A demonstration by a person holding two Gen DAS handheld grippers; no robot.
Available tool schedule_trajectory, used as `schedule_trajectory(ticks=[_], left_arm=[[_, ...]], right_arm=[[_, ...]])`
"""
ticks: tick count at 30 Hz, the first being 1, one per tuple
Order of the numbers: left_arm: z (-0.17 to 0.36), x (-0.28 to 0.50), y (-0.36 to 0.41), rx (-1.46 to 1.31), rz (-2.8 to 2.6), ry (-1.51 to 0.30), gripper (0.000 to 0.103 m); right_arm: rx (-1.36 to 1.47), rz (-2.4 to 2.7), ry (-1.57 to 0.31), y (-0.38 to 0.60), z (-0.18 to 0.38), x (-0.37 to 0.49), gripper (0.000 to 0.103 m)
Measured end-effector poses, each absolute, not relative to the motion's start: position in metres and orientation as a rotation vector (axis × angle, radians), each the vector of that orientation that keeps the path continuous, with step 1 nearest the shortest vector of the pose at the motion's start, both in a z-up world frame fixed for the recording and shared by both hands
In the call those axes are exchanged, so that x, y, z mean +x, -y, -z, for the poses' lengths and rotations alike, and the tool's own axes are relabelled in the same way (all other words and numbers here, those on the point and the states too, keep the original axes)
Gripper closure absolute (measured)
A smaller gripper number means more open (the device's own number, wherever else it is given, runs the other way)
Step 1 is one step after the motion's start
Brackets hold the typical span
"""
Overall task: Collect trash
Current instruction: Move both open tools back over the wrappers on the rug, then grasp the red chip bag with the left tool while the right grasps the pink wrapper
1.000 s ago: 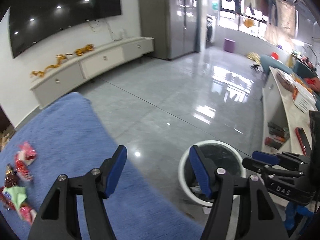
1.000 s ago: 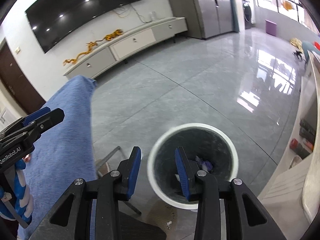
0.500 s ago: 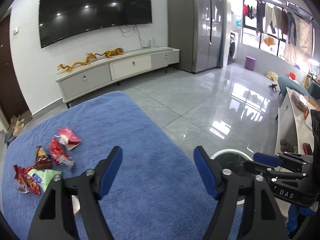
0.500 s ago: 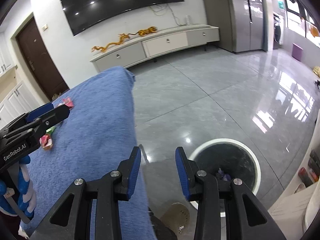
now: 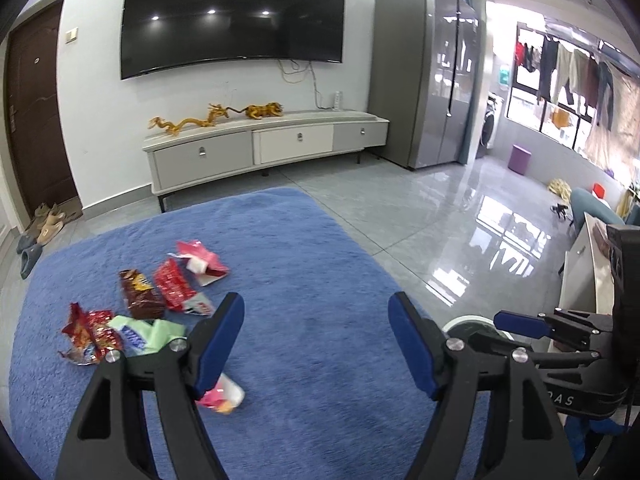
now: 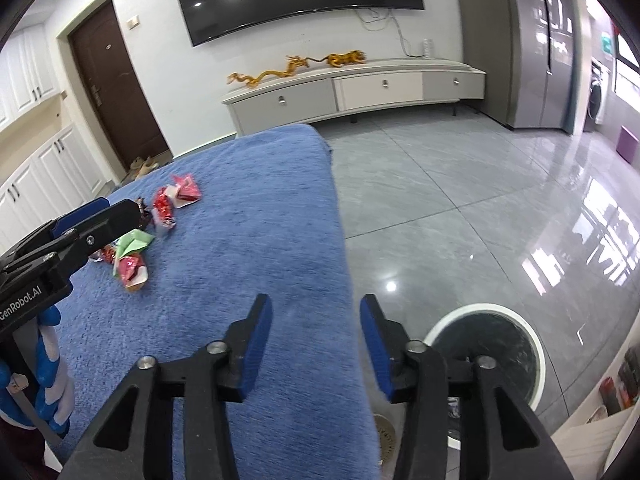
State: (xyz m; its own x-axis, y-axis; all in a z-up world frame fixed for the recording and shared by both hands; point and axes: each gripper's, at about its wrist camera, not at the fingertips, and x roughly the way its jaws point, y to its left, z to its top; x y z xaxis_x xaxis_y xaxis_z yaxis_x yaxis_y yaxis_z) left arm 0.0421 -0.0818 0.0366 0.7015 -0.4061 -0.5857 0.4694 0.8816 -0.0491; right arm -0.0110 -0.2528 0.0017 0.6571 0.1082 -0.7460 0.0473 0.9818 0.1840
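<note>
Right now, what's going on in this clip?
A person with a gripper in each hand is clearing snack wrappers off a blue rug-like cover into a white-rimmed trash bin on the tiled floor. Both the left gripper and right gripper are open and empty; the right one's jaws have just been opening. They face the wrapper pile, the bin off to the right. Several wrappers are still to collect.
</note>
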Motion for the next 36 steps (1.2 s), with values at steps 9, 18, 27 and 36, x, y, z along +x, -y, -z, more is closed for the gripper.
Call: schedule_trajectory(ticks=[9,18,27,36], left_arm=[[-0.033,0.05,0.032,0.067,0.428,-0.628,0.03],[-0.012,0.063,-0.045,0.068,0.268,-0.644,0.03],[0.014,0.082,-0.146,-0.02,0.116,-0.718,0.029],[0.011,0.119,-0.15,-0.022,0.16,-0.694,0.017]], right_arm=[[0.148,-0.109,-0.87,0.209,-0.005,0.005,0.059],[0.094,-0.214,-0.916,0.158,0.007,0.031,0.059],[0.048,-0.416,-0.994,0.09,0.042,0.07,0.058],[-0.022,-0.505,-0.986,0.057,0.049,0.101,0.053]])
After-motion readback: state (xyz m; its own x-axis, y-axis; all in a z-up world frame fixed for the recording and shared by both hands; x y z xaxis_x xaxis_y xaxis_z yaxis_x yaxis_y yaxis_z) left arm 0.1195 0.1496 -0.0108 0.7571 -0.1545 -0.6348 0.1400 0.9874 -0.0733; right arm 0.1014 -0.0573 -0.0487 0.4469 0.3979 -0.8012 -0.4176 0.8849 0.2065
